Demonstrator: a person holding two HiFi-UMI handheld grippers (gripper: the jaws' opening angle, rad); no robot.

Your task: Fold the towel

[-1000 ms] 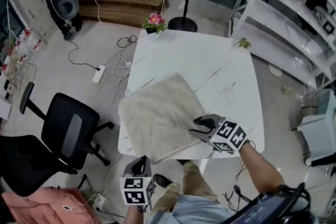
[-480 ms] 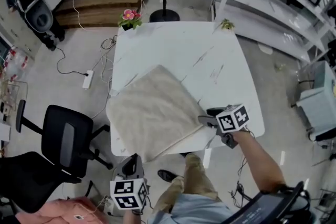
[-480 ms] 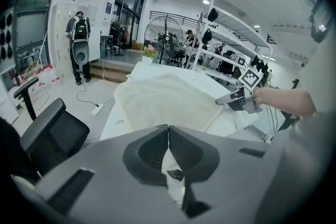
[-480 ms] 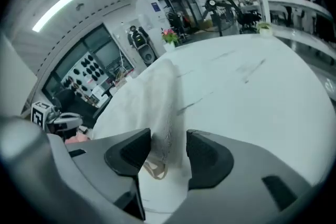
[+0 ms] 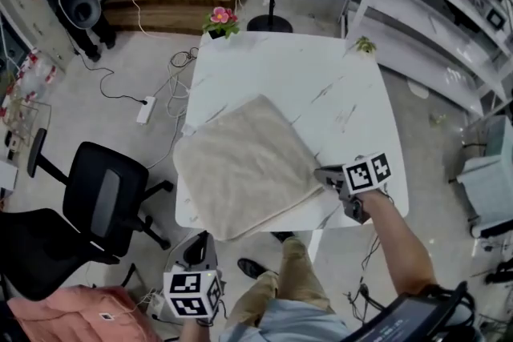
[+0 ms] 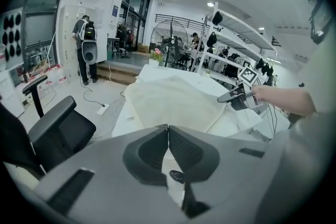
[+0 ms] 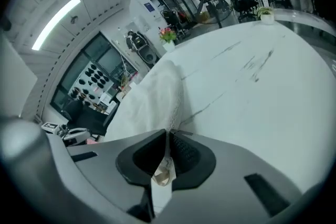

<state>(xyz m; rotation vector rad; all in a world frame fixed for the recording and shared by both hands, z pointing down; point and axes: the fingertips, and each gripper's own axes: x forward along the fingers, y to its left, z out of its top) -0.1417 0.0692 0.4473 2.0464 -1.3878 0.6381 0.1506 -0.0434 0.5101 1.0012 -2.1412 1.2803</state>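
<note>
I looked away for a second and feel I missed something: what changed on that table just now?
The right gripper moved out to the right corner of the towel and rolled over, and its fingers are closing on that edge. The left gripper, shut and empty, stayed off the near edge of the table; the towel still lies flat.

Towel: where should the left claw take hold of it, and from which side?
Take the towel by its near corner, coming from the person's side. That corner juts over the table's edge, in front of the shut left claw, so one pad can likely slip beneath. The right claw is closing on the right corner.
</note>
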